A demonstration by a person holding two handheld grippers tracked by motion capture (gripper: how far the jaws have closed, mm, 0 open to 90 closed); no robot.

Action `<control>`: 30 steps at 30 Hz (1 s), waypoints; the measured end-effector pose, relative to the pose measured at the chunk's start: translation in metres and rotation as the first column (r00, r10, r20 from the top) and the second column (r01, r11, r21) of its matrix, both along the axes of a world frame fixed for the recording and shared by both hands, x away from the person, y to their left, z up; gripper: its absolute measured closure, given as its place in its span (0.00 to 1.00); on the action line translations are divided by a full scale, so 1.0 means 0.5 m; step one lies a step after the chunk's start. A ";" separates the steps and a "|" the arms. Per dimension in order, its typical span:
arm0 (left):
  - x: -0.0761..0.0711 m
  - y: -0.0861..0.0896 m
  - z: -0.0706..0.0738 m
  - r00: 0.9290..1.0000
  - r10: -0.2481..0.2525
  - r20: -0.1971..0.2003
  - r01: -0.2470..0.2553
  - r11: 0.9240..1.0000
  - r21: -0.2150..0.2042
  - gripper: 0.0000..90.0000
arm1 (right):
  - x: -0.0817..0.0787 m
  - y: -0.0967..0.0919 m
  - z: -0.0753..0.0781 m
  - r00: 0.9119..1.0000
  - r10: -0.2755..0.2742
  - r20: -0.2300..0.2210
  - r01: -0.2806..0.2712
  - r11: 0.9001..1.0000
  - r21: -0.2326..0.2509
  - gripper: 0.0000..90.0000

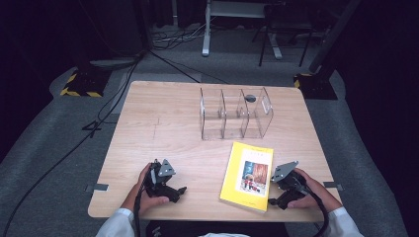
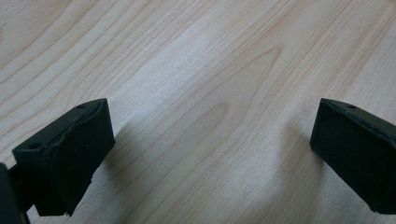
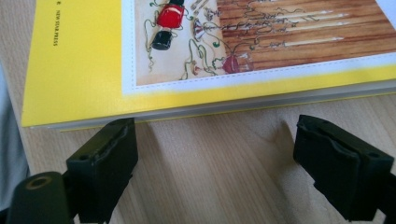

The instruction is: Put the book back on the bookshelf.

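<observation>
Your right gripper sits low on the desk with its fingers spread wide, just beside the long edge of the yellow book, which lies flat near the front edge (cover up, so only its thin side offers a grip). That low angle looks meant to get one finger under the edge. Your left gripper rests apart over bare wood, released too. The clear organizer stands behind, probably the book's destination.
</observation>
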State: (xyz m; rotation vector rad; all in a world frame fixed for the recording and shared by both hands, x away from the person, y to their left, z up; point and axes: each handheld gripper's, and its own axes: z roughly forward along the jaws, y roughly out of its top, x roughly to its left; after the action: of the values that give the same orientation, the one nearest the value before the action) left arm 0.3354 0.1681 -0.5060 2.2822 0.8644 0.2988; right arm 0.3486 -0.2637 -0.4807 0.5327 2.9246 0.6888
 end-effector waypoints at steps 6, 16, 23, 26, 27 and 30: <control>-0.002 -0.011 0.001 1.000 -0.013 -0.002 0.013 1.000 0.002 0.00 | -0.003 0.000 -0.004 1.000 0.009 0.012 -0.009 0.999 0.039 0.16; -0.004 -0.019 0.000 1.000 -0.030 0.001 0.030 1.000 0.002 0.00 | -0.002 -0.013 0.008 1.000 0.013 0.009 -0.014 0.990 0.142 0.24; -0.006 -0.027 0.000 1.000 -0.029 0.001 0.029 1.000 0.000 0.00 | -0.005 -0.013 0.007 1.000 0.009 0.014 -0.011 0.994 0.108 0.27; -0.008 -0.038 0.000 0.999 -0.047 0.001 0.047 0.999 0.002 0.00 | -0.011 -0.008 0.003 1.000 0.026 -0.002 -0.026 0.997 0.073 0.27; -0.009 -0.042 0.000 0.998 -0.056 0.001 0.056 0.998 0.003 0.00 | -0.013 -0.007 0.002 0.999 0.033 -0.009 -0.032 0.997 0.071 0.27; -0.011 -0.050 0.000 0.998 -0.062 0.001 0.062 0.998 0.002 0.00 | -0.020 -0.003 0.004 0.999 0.042 -0.003 -0.042 0.999 0.026 0.27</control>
State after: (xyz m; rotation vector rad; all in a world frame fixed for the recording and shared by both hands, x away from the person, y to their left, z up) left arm 0.3300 0.1433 -0.5058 2.3058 0.7921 0.2732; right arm 0.3387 -0.2650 -0.4786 0.4770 2.9418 0.7323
